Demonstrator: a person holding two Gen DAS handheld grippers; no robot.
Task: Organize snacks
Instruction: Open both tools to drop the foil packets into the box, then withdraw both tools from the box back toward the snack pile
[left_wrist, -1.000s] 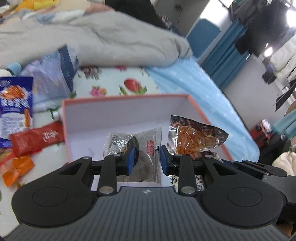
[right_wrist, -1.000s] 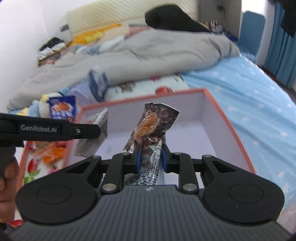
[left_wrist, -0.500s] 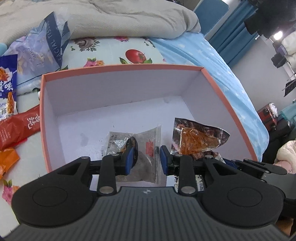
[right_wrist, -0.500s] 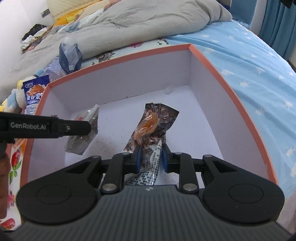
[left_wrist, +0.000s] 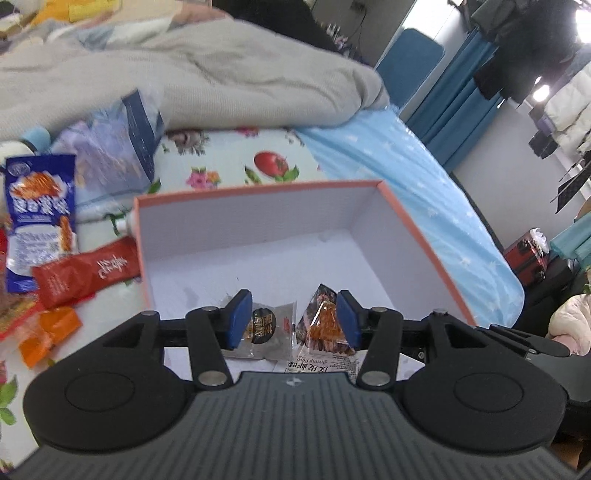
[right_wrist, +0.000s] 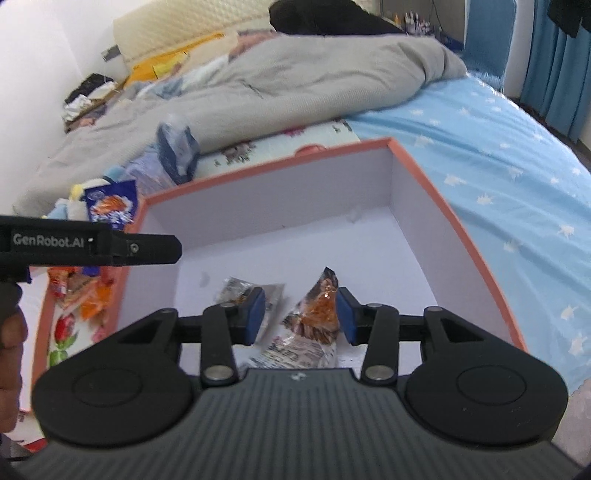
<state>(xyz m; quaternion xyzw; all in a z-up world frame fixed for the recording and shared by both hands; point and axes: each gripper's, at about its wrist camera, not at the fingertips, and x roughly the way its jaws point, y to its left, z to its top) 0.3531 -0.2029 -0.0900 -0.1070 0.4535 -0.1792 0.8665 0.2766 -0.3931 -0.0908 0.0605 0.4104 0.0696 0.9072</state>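
Inside the orange-rimmed box (left_wrist: 424, 236) on the bed, a clear-wrapped snack packet (left_wrist: 271, 330) and an orange shrimp snack packet (left_wrist: 325, 328) lie side by side on the white floor, their near ends hidden by the tools' bodies. The left tool (left_wrist: 293, 319) hangs above them with its blue pads spread wide, gripping nothing; the right tool (right_wrist: 301, 315) likewise stands wide open and empty. Left of the box, a red sachet (left_wrist: 85, 271) and a blue snack bag (left_wrist: 38, 218) lie on the floral sheet, partly blurred.
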